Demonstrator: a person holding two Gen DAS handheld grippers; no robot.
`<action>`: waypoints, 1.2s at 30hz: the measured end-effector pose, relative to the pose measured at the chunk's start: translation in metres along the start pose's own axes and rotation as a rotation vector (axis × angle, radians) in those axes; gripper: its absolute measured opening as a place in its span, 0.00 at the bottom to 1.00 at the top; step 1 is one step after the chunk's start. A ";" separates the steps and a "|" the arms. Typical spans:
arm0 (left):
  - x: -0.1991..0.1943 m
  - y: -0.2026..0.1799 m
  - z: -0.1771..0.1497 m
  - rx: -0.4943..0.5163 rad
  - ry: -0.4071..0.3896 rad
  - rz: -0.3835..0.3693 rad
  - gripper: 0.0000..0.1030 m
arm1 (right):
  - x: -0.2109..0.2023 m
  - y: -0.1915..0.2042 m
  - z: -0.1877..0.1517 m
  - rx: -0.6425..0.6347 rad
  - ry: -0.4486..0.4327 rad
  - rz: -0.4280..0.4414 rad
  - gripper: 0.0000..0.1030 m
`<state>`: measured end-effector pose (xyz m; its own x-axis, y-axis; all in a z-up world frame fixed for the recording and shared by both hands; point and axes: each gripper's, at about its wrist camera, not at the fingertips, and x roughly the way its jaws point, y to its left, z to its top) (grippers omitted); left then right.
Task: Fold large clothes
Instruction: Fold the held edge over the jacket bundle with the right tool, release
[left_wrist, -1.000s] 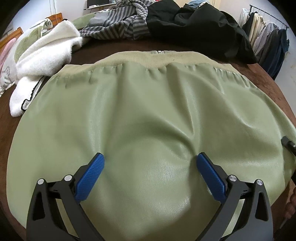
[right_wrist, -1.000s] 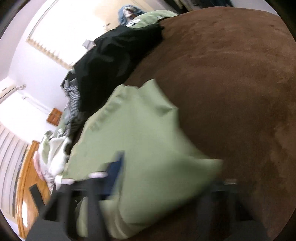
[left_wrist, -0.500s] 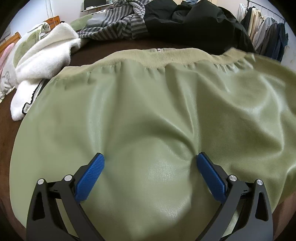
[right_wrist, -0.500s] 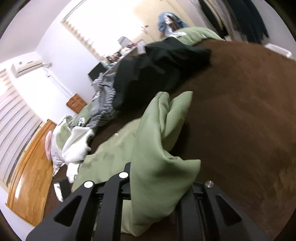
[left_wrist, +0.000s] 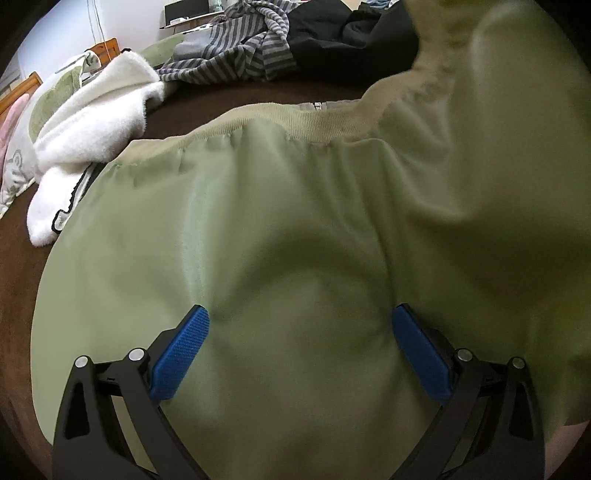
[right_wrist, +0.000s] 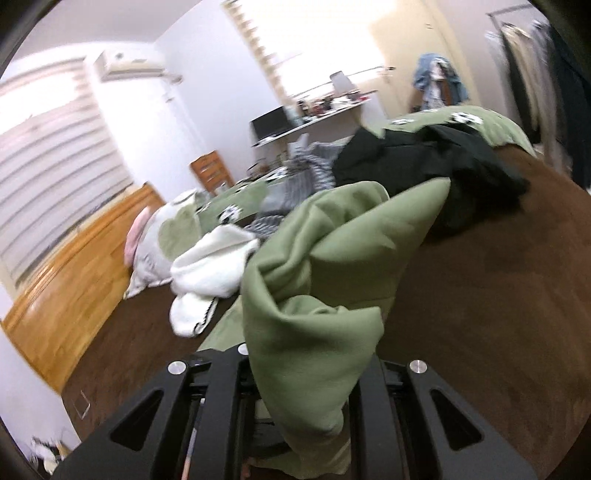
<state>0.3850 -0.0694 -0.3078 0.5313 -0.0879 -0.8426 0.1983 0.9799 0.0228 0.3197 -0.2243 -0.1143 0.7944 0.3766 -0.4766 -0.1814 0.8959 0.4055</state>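
A white fleece (left_wrist: 92, 122) lies at the left on the brown bed (right_wrist: 498, 295). The green jacket (left_wrist: 258, 240) is spread beside it, under the left tongs (left_wrist: 299, 325), whose blue pads (left_wrist: 181, 347) gape wide. The right tongs (right_wrist: 306, 384) pinch a bunched fold of the jacket, lifted off the bed.

One green jacket (left_wrist: 295, 229); one white fleece garment (left_wrist: 92, 125); one grey striped garment (left_wrist: 243, 55); one black garment (left_wrist: 343, 40); one pillow (right_wrist: 162, 240); one wall-mounted air conditioner (right_wrist: 125, 62); two hand-held grippers, left (left_wrist: 299, 321) and right (right_wrist: 295, 373).
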 end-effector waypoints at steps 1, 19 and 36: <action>-0.001 0.001 0.000 -0.001 0.001 -0.004 0.95 | 0.004 0.008 0.001 -0.020 0.005 0.001 0.13; -0.040 0.038 0.001 0.099 -0.035 -0.015 0.93 | 0.058 0.070 0.007 -0.086 0.086 -0.009 0.13; -0.131 0.191 -0.053 -0.101 -0.108 0.093 0.94 | 0.119 0.155 -0.027 -0.164 0.182 -0.006 0.13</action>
<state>0.3092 0.1385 -0.2216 0.6298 -0.0089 -0.7767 0.0632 0.9972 0.0398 0.3701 -0.0342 -0.1291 0.6806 0.3941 -0.6176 -0.2803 0.9190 0.2774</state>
